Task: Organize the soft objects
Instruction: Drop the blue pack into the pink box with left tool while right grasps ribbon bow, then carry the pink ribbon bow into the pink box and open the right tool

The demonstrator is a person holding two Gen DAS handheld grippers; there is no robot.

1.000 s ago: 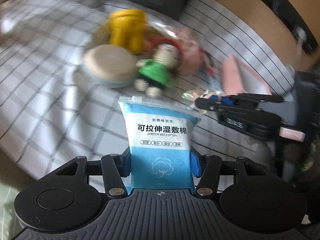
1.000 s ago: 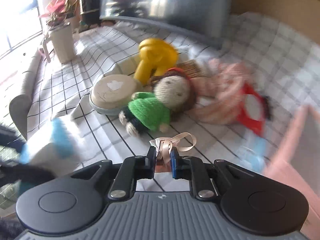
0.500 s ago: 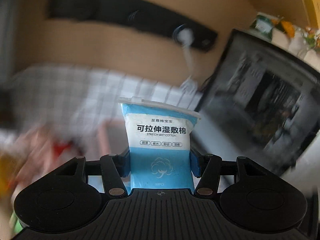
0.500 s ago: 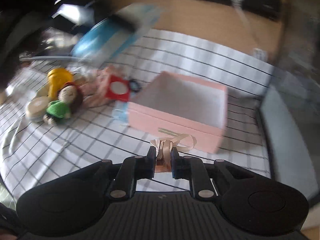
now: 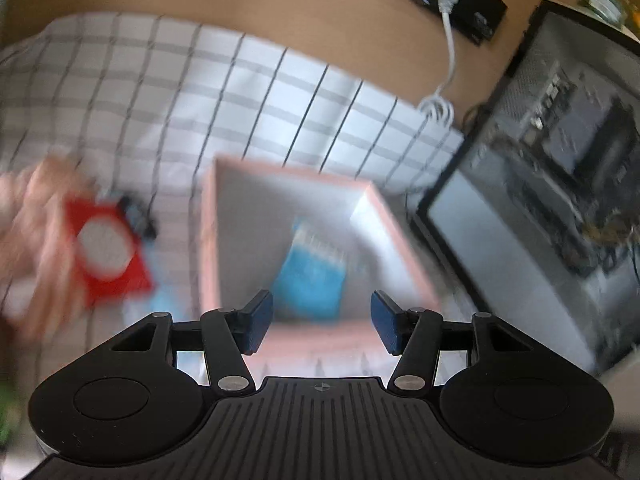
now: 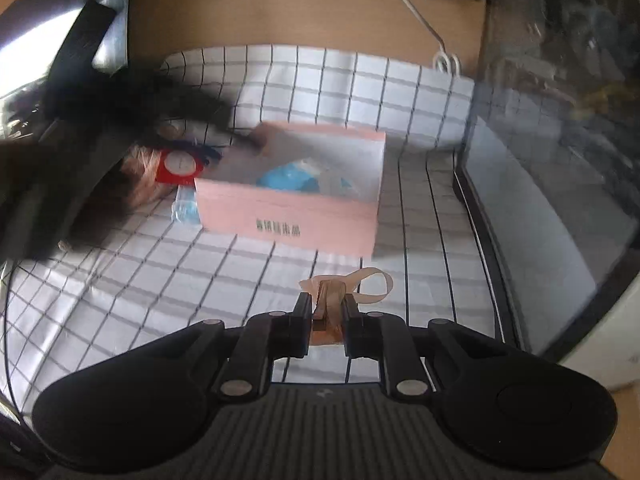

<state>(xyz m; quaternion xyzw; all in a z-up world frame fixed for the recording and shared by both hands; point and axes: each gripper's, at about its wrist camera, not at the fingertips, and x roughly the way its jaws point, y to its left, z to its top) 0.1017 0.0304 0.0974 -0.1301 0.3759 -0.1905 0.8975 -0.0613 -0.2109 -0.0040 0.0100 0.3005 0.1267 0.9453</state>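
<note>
The left gripper (image 5: 322, 320) hangs over the pink box (image 5: 208, 248). Its 2 blue pads (image 5: 259, 318) stand apart, and nothing is between them. The blue cotton pack (image 5: 310, 276) lies down inside the box, on the grey floor of it. The pack looks blurry, so the words on it cannot be read.

The right gripper (image 6: 325, 310) is pinched tight on a tan ribbon (image 6: 362, 286). A loop of the ribbon sticks out past the tips and curls to the right. This gripper is in front of the box (image 6: 288, 216), a little way off, above the checked cloth (image 6: 200, 280).

Left of the box sits a red tag with a white circle (image 5: 106, 248), on something soft and pink (image 5: 36, 216). A small blue bag (image 6: 186, 210) lies right beside the box's left corner. A white cord (image 5: 448, 48) hangs down the brown wall (image 5: 240, 8) behind the cloth. A dark glass case (image 5: 552, 168) stands on the right.
</note>
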